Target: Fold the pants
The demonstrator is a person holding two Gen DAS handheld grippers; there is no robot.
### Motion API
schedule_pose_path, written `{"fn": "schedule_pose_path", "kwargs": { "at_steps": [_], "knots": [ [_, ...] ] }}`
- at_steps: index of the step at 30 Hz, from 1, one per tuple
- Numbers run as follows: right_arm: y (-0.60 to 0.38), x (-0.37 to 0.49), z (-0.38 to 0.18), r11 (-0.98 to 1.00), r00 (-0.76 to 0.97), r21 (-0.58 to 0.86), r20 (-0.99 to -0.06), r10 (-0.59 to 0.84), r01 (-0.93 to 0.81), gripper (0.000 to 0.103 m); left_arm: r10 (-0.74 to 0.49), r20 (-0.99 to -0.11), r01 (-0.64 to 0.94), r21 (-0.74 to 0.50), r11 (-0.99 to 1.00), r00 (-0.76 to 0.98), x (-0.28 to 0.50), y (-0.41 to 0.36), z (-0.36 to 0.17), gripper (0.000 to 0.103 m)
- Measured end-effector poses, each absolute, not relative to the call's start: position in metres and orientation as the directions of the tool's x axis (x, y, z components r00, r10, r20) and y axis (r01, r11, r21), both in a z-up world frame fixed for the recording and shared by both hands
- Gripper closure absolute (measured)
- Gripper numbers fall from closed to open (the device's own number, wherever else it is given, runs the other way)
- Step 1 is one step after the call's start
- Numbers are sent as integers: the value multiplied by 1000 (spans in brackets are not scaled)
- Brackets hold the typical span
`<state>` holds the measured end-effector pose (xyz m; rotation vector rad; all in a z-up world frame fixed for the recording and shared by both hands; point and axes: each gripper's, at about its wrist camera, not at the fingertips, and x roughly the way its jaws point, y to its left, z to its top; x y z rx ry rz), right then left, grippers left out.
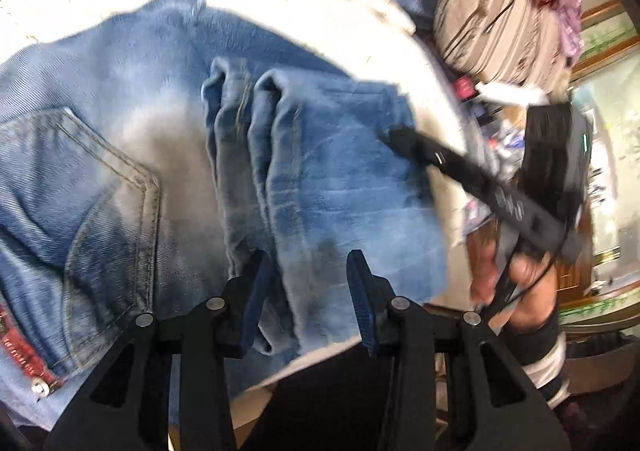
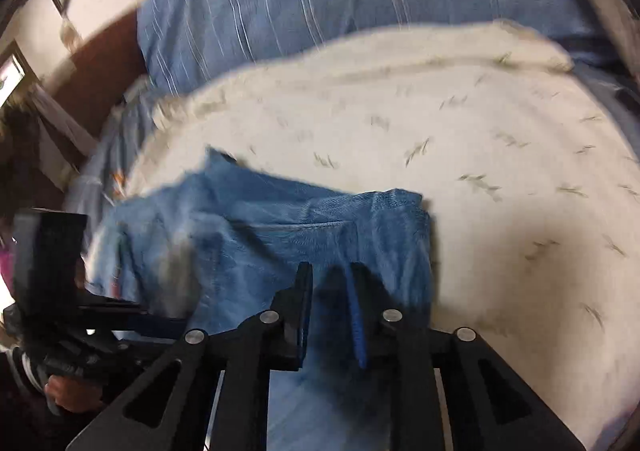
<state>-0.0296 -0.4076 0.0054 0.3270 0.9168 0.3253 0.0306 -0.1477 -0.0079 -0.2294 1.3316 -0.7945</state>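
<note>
Pants (image 1: 328, 187) | folded on cloth (image 1: 320, 7) | under both tools, left tool (image 1: 308, 275) straddling fold

no text is readable; the jeans' (image 1: 328, 155) red tag (image 1: 20, 347) is blurred.

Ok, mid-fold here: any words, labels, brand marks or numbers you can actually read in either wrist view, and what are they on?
None can be read.
Red tag at the jeans waistband: marks too blurred.
Right tool finger, seen from the left wrist: pale printing smeared by motion, unreadable.
Clutter beyond the bed: small packaging, too blurred.
Right wrist view: no lettering at all.
</note>
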Motion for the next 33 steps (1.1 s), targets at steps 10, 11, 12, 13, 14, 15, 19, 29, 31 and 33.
{"fn": "schedule_pose_path", "kwargs": {
  "at_steps": [10,11,12,13,14,15,19,29,31,33],
  "knots": [
    [-403,-103,-26,932,585,363,-753,300,-10,73,-572,-816,444,-484,754,84,21,-141,-18,54],
    [-399,-103,-20,934,593,357,-753,284,7,72,-573,-817,438,-491,753,69,23,-142,-17,54],
    [-396,-104,-13,936,605,353,-747,276,9,70,-587,-807,422,-512,748,61,25,-133,-14,54],
    [-391,-106,-4,937,632,350,-726,272,0,69,-604,-793,400,-531,747,75,30,-119,-8,54],
    [-382,-104,1,937,649,349,-709,274,-15,65,-616,-783,385,-542,747,94,34,-106,-3,54],
    [-373,-103,8,936,664,349,-692,284,-36,61,-630,-767,365,-556,747,120,40,-89,5,54],
    [-311,-100,21,934,663,315,-665,344,-168,51,-647,-733,276,-591,758,208,54,-14,17,51],
    [-106,-94,12,793,539,73,-696,475,-604,46,-630,-701,-38,-678,734,335,64,134,-17,43],
    [-74,-97,5,755,526,8,-712,465,-656,43,-635,-704,-68,-685,725,317,66,144,-31,43],
    [-49,-98,-4,722,536,-76,-725,433,-687,41,-660,-693,-79,-705,705,289,71,144,-43,43]
  ]
}}
